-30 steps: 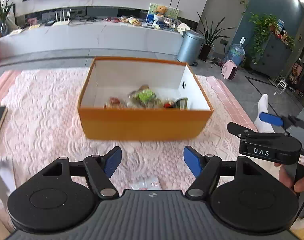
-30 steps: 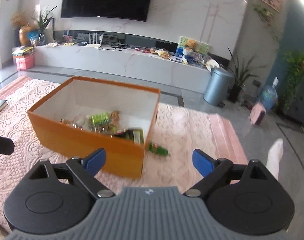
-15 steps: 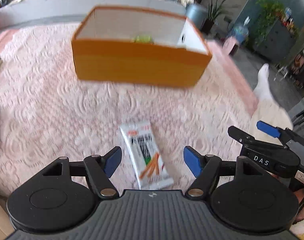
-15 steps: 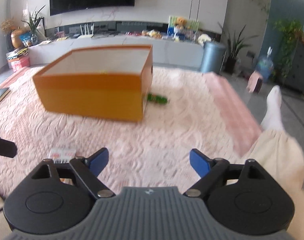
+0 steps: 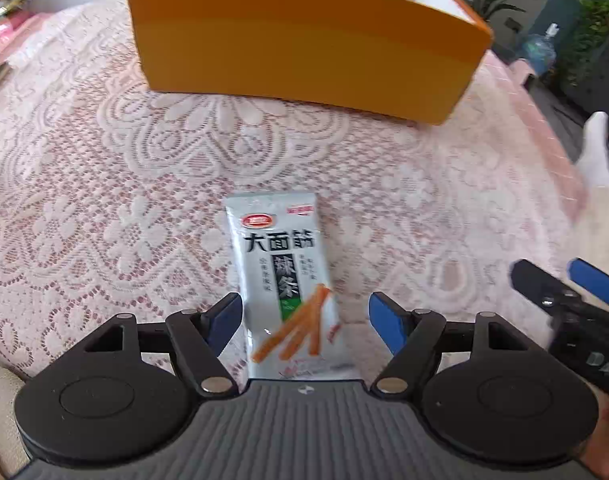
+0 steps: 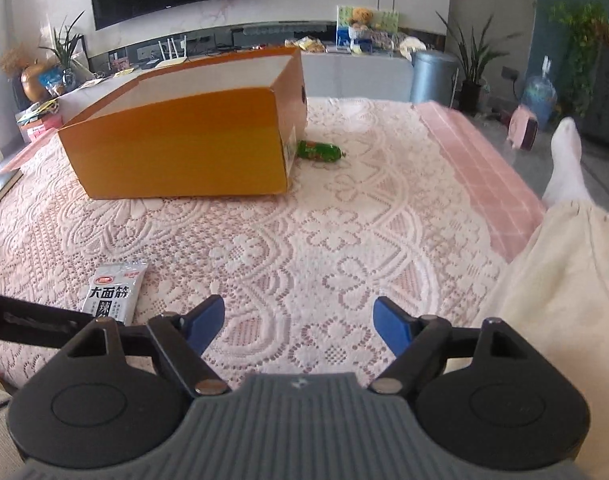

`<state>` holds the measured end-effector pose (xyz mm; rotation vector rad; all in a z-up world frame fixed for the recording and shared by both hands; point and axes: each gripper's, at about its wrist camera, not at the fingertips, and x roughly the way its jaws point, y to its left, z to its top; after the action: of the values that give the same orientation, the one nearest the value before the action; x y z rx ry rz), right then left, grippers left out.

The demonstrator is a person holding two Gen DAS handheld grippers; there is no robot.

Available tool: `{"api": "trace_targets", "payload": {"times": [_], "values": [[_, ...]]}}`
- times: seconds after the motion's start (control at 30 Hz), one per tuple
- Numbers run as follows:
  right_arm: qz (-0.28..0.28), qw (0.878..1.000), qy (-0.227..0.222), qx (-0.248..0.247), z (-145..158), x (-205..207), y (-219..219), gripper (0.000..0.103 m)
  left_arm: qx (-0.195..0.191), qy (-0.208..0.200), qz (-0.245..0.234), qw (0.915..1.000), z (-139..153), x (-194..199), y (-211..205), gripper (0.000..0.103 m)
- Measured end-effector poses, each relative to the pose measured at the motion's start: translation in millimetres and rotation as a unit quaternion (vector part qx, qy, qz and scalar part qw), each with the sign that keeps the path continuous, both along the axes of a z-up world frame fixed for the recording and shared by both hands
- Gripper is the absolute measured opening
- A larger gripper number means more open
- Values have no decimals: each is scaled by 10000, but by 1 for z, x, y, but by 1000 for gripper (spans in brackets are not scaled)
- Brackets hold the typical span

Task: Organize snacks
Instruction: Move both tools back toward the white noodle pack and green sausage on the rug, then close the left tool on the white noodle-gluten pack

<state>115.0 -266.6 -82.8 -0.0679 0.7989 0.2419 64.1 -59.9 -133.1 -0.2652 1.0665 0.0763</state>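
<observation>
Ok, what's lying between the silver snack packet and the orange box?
Nothing: only bare lace cloth separates the silver snack packet from the orange box, clearest in the left wrist view.

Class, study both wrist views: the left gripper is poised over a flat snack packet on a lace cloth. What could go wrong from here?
1. The silver packet lies flat between the opening left gripper fingers; closing may pinch the lace cloth or slide off the packet.
2. The orange box has tall walls; a low carry might bump its near side.
3. The green snack hidden beside the box could be overlooked.
</observation>
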Motion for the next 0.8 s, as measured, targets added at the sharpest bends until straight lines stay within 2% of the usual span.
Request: {"api": "trace_targets", "payload": {"times": [0.17, 0.3, 0.37, 0.43, 0.53, 0.8], "values": [[50, 9998, 111, 140, -4, 4, -2, 79, -11, 63, 113, 9999, -10, 1, -1, 89], [27, 9995, 277, 119, -10, 10, 0, 79, 443, 81, -88, 9989, -13, 2, -14, 89], [6, 9994, 326, 97, -11, 12, 0, 79, 630, 49, -189, 9978, -14, 0, -19, 83], [-4, 9993, 340, 121, -12, 12, -1, 79, 729, -46, -276, 9969, -13, -3, -19, 69], [-10, 9992, 367, 124, -12, 12, 0, 79, 658, -69, -265, 9975, -11, -1, -15, 62], [-13, 9990, 436, 48, -11, 12, 1, 79, 247, -297, -303, 9988, -2, -2, 0, 59]]}}
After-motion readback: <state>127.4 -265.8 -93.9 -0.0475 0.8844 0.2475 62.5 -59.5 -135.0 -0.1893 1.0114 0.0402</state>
